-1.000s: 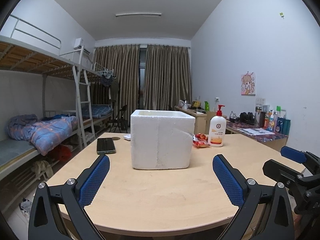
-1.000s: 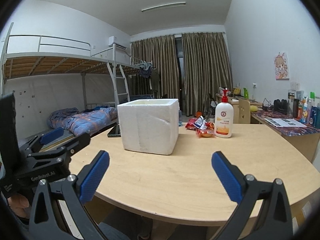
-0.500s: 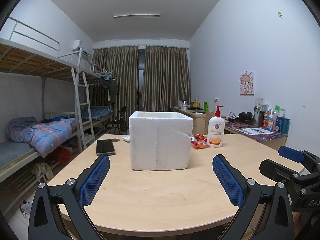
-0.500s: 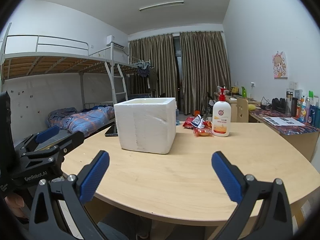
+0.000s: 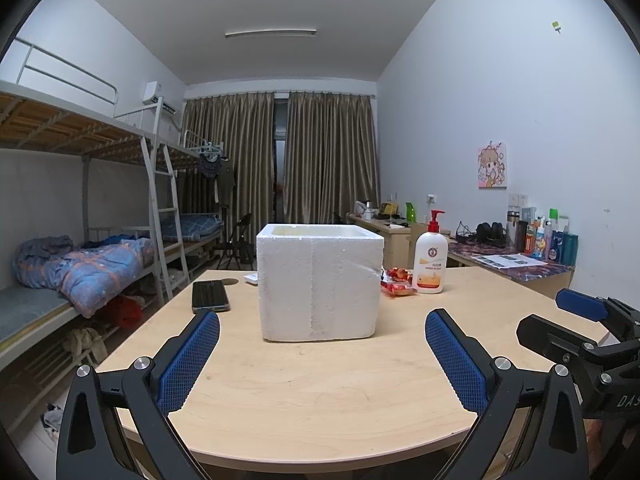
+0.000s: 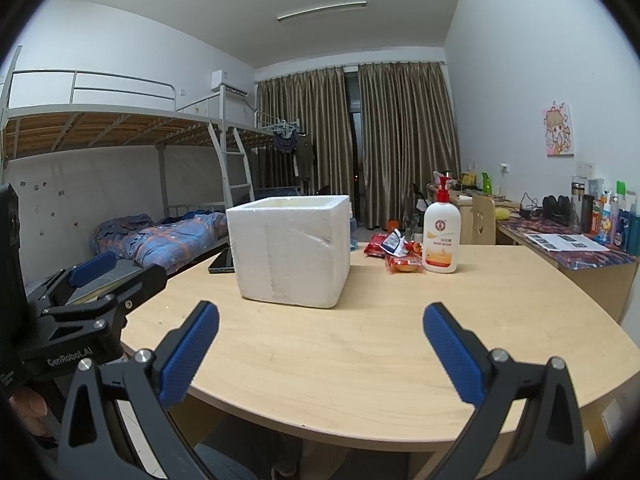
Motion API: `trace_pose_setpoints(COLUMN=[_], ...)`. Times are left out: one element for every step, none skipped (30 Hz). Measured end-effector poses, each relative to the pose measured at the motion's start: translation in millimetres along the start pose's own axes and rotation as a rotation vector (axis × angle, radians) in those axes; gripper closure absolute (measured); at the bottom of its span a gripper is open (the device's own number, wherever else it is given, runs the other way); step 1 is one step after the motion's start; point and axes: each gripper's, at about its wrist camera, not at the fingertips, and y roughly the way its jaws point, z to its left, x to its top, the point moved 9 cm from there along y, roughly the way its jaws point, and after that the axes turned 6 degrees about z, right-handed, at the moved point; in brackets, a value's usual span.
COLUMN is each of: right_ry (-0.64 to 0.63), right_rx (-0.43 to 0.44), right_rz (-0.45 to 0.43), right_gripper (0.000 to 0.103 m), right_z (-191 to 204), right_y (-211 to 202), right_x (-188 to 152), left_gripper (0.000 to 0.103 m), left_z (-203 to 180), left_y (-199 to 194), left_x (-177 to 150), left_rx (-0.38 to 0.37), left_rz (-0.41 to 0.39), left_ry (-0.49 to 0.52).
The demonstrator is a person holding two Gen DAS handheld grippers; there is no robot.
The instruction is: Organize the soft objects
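Standing upright near the middle of the round wooden table (image 5: 320, 392) is a white foam box (image 5: 319, 286), open at the top; from this height its inside is hidden. Both grippers hang low over the near edge, side by side and empty. The left gripper (image 5: 322, 354) has its blue-padded fingers (image 5: 188, 364) spread wide, the box straight ahead between them but well clear of the pads. The right gripper (image 6: 320, 350) is spread just as wide, aimed more at the bare tabletop, with the box a little to its left.

Just right of the box lie some red snack packets (image 6: 394, 254), crumpled together, touching or nearly touching a white pump bottle (image 6: 441, 236) with a red top that stands upright beside them. A dark phone (image 5: 210, 296) lies flat to the left of the box, near it but apart. Bunk beds (image 5: 80, 240) line the left wall, brown curtains (image 5: 280, 160) close off the far end, and a cluttered desk (image 6: 568, 240) runs along the right wall.
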Motion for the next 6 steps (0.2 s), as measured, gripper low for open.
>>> trace_pose_setpoints(right_ry=[0.002,0.003,0.005,0.006,0.008,0.009], right_rx=[-0.001,-0.004,-0.006,-0.005,-0.002,-0.002], right_rz=[0.000,0.000,0.002,0.003,0.004,0.004], right_gripper=[0.000,0.000,0.000,0.000,0.000,0.000], right_z=[-1.0,-1.8,-2.5,-2.9,-3.2,-3.3], right_y=[0.0,0.6,1.1,0.4,0.1,0.0], right_x=[0.2,0.5,0.3,-0.2,-1.0,-1.3], left_gripper=[0.000,0.000,0.000,0.000,0.000,0.000], left_z=[0.0,-0.1,-0.1,0.2,0.2,0.0], left_y=[-0.1,-0.1,-0.2,-1.4,-2.1,-2.6], left_x=[-0.1,-0.2,-0.2,-0.4,-0.4,-0.4], left_rx=[0.000,-0.001,0.001,0.001,-0.001,-0.005], left_rz=[0.000,0.000,-0.001,-0.003,-0.004,-0.004], left_ry=[0.000,0.001,0.000,0.001,0.001,0.002])
